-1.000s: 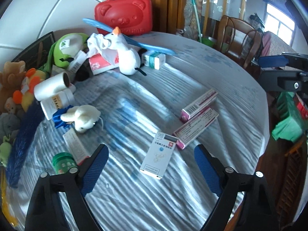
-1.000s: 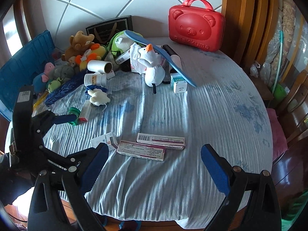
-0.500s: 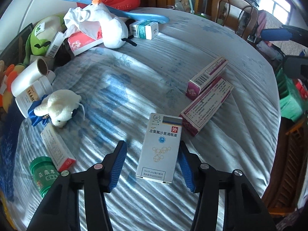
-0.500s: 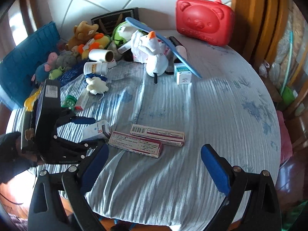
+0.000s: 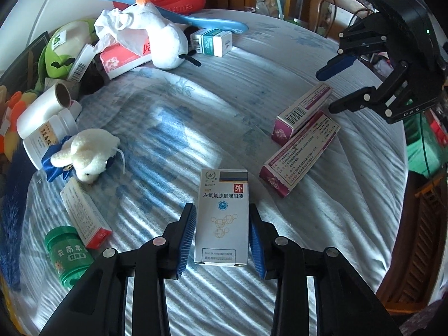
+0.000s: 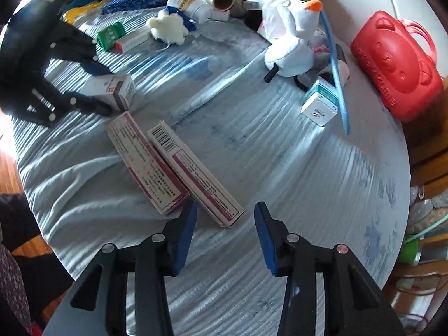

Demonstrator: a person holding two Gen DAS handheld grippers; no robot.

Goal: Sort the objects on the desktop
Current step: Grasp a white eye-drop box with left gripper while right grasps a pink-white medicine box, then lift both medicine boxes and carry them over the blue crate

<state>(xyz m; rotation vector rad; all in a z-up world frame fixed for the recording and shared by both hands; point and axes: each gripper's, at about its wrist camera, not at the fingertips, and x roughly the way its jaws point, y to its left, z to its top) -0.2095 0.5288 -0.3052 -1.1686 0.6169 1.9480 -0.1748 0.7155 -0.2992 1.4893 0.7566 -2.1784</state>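
A white eye-drop box (image 5: pixel 222 218) lies flat on the blue-striped tablecloth (image 5: pixel 173 117). My left gripper (image 5: pixel 221 207) has its blue pads against both long sides of the box, and its jaws are closing. Two long pink-and-white medicine boxes lie side by side (image 6: pixel 196 173) (image 6: pixel 145 162). My right gripper (image 6: pixel 226 205) points down at the near end of the right-hand one. Its jaws are closing with that box end between the fingertips, pads clear of it. The left wrist view shows the right gripper (image 5: pixel 336 84) over the same boxes (image 5: pixel 302 112).
A white goose plush (image 6: pixel 291 47), a red bear case (image 6: pixel 397 67), a small teal-and-white box (image 6: pixel 319 103) and a blue stick (image 6: pixel 336 64) stand behind. A white bottle (image 5: pixel 44 140), green jar (image 5: pixel 68 252), sheep plush (image 5: pixel 89 151) and slim box (image 5: pixel 84 212) lie left. The table edge (image 6: pixel 403 168) runs along the right.
The left gripper sank and its jaws narrowed onto the white box. The right gripper rolled, dropped toward the pink boxes, and its wide jaws narrowed.
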